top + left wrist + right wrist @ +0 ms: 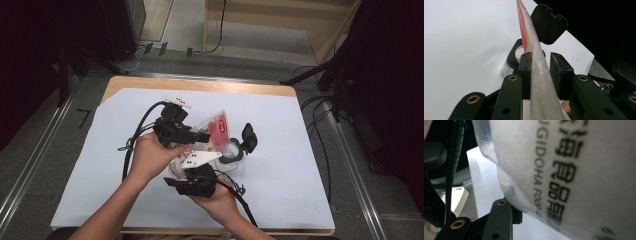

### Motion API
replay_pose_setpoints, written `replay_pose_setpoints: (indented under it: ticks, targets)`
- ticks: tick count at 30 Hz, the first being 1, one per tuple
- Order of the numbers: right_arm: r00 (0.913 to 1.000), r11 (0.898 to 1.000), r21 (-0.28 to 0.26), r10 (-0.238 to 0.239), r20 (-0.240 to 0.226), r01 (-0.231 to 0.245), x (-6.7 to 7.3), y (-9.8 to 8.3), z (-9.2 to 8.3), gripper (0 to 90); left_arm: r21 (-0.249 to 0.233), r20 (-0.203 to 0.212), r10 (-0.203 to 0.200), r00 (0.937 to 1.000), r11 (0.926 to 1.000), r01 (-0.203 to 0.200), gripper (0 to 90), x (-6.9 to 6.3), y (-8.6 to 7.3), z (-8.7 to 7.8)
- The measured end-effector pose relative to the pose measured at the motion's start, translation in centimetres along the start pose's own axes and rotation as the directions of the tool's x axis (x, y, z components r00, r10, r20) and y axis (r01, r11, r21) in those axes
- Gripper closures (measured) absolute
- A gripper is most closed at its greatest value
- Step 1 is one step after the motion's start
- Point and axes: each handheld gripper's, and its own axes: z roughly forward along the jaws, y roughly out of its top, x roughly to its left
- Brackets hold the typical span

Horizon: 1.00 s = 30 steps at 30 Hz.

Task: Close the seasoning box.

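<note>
A clear plastic bag (217,127) with a red label and pale grainy contents is held tilted over the middle of the table. Just right of it stands a small clear jar (235,152) with its black flip lid (249,136) swung open. My left gripper (202,136) has the bag's edge (541,75) between its jaws. The left pad (525,67) touches the film and a slim gap shows at the right pad, so it is open. My right gripper (192,167) is shut on the bag's lower end. Printed film (574,170) presses against its visible finger (506,207).
A white paper sheet (280,200) covers the wooden table (200,85). Cables (131,145) trail from both grippers toward the person. Black stands and cords (320,75) flank the table, with a wooden frame (280,20) at the back.
</note>
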Motion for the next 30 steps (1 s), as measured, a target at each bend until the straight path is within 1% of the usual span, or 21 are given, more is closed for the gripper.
replay_pose_setpoints:
  ticks: [4, 6, 8, 9, 13, 15, 16, 17, 20, 21, 23, 25, 27, 30]
  targets:
    - [0.9999, 1.000, -0.005, 0.016, -0.006, -0.016, -0.01, 0.17, -0.16, 63.1, -0.006, -0.002, -0.001, 1.0000, 1.0000, 0.001, 69.9, -0.05, 0.04, -0.03]
    - [0.9999, 1.000, -0.008, 0.014, -0.005, -0.014, -0.02, 0.18, -0.16, 63.1, -0.007, 0.000, -0.001, 1.0000, 1.0000, 0.001, 70.0, -0.05, 0.04, -0.05]
    - [0.9999, 1.000, -0.009, 0.010, 0.000, -0.010, 0.07, 0.22, -0.21, 63.1, -0.026, 0.016, -0.011, 0.9998, 0.9996, 0.011, 70.4, -0.02, 0.02, 0.02]
    - [1.0000, 1.000, -0.009, 0.006, 0.004, -0.006, 0.08, 0.24, -0.23, 63.1, -0.027, 0.016, -0.011, 0.9998, 0.9996, 0.012, 70.5, -0.03, 0.02, 0.01]
    - [1.0000, 1.000, -0.006, 0.001, 0.005, -0.001, 0.11, 0.22, -0.26, 63.1, -0.019, 0.013, -0.004, 0.9999, 0.9998, 0.004, 70.4, -0.06, 0.03, -0.02]
    - [1.0000, 1.000, -0.006, 0.004, 0.001, -0.004, 0.12, 0.17, -0.22, 63.1, -0.007, 0.005, -0.004, 1.0000, 1.0000, 0.004, 70.3, -0.07, 0.06, -0.04]
    - [1.0000, 1.000, -0.007, 0.006, 0.000, -0.006, 0.12, 0.16, -0.20, 63.1, -0.006, 0.007, -0.005, 1.0000, 1.0000, 0.005, 70.2, -0.05, 0.06, -0.04]
    - [1.0000, 1.000, -0.006, 0.009, -0.003, -0.009, 0.12, 0.22, -0.20, 63.1, -0.022, 0.014, -0.011, 0.9998, 0.9997, 0.011, 69.9, -0.02, 0.06, 0.00]
    - [0.9999, 1.000, -0.004, 0.011, -0.003, -0.011, 0.11, 0.36, -0.26, 63.1, -0.026, 0.013, -0.011, 0.9999, 0.9996, 0.011, 69.8, 0.02, 0.12, -0.09]
    - [0.9999, 1.000, -0.001, 0.010, -0.004, -0.010, 0.09, 0.46, -0.29, 63.1, -0.031, 0.018, -0.013, 0.9998, 0.9994, 0.014, 69.8, 0.06, 0.13, -0.10]
    - [1.0000, 1.000, 0.000, 0.008, -0.002, -0.008, 0.08, 0.47, -0.28, 63.1, -0.029, 0.014, -0.011, 0.9998, 0.9995, 0.011, 69.9, 0.06, 0.11, -0.09]
    - [1.0000, 1.000, 0.004, 0.000, -0.005, 0.000, 0.14, 0.38, -0.19, 62.9, -0.015, 0.011, -0.005, 0.9999, 0.9999, 0.005, 69.7, 0.03, 0.12, -0.03]
    - [1.0000, 1.000, 0.005, -0.003, -0.006, 0.003, 0.17, 0.34, -0.16, 62.9, -0.011, 0.008, -0.008, 0.9999, 0.9999, 0.008, 69.6, -0.04, 0.12, -0.01]
    - [1.0000, 1.000, 0.004, -0.003, -0.009, 0.003, 0.16, 0.29, -0.17, 62.9, -0.018, 0.013, -0.007, 0.9999, 0.9998, 0.007, 69.4, -0.10, 0.13, 0.08]
